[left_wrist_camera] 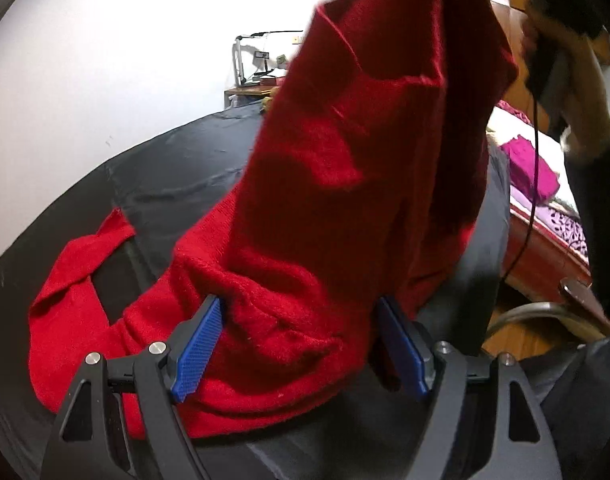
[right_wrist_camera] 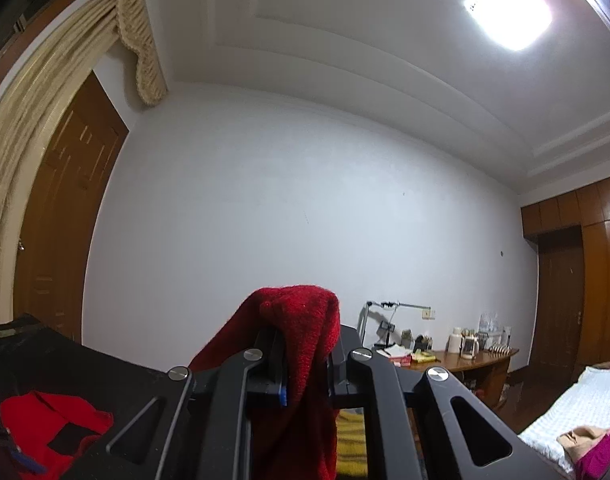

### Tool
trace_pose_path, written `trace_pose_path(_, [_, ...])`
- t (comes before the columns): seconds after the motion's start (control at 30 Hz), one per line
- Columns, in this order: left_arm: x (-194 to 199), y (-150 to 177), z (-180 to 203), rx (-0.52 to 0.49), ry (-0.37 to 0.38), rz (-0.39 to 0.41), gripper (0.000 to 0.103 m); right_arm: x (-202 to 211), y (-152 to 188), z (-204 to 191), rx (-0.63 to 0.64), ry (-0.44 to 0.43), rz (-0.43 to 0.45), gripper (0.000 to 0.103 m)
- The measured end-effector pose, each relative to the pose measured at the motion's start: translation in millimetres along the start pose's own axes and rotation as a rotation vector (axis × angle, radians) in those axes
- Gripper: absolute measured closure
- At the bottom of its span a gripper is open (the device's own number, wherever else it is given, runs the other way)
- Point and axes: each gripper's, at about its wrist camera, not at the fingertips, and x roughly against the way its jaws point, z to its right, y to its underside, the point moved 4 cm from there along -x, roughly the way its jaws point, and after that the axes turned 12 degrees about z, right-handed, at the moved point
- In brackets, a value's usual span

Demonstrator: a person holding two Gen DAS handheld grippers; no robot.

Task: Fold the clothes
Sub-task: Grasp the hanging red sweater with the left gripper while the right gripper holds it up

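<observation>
**Red sweater half-lifted off black sheet, right claw pinching it**

Black sheet (left_wrist_camera: 173, 176) is covering the work surface, taking up most of the left wrist view and running back toward a white wall.

Red knit sweater (left_wrist_camera: 345, 184) is lying partly on that sheet. One portion is being pulled upward and to the right, out of the top of the left wrist frame; the lower portion is staying bunched on the sheet, with one sleeve (left_wrist_camera: 81, 264) lying loosely to the left.

Right gripper (right_wrist_camera: 307, 364) is sitting clamped on a fold of the sweater: red knit is filling the gap between the fingers and draping over their tips. It is pointing up toward wall and ceiling, well above the sheet.

Left gripper (left_wrist_camera: 299, 344) is sitting low, just over the sheet, fingers spread wide. The bunched hem of the sweater is lying between the blue pads (left_wrist_camera: 199, 350) and is pressing against both, but the pads are not squeezing it.

Background: a bed with a white cover (right_wrist_camera: 573, 412) is standing to the right, with a magenta garment (left_wrist_camera: 531, 168) lying on it. A wooden desk (right_wrist_camera: 471, 362) with small clutter is standing against the far wall.
</observation>
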Motion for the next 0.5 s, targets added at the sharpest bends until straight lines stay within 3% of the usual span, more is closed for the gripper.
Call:
trace_pose_path(0.07, [3.0, -3.4, -5.7, 0.024, -0.013, 0.012, 0.025, 1.5, -10.4, -4.2, -0.007, -0.010, 0.028, 0.090])
trace_pose_path(0.13, [6.0, -6.7, -11.4, 0.049, -0.025, 0.024, 0.053, 2.8, -21.3, -8.2, -0.013, -0.018, 0.059, 0.090])
trace_pose_path(0.17, [7.5, -8.4, -14.3, 0.061, -0.032, 0.031, 0.074, 3.5, -26.8, -10.2, -0.016, -0.022, 0.074, 0.090])
trace_pose_path(0.3, [14.5, -15.6, -26.3, 0.110, -0.059, 0.058, 0.080, 8.2, -32.0, -20.4, 0.031, -0.010, 0.105, 0.090])
trace_pose_path(0.5, [77.8, -47.3, -75.0, 0.283, -0.110, 0.267, 0.082, 8.9, -20.8, -7.1, 0.004, 0.058, 0.057, 0.090])
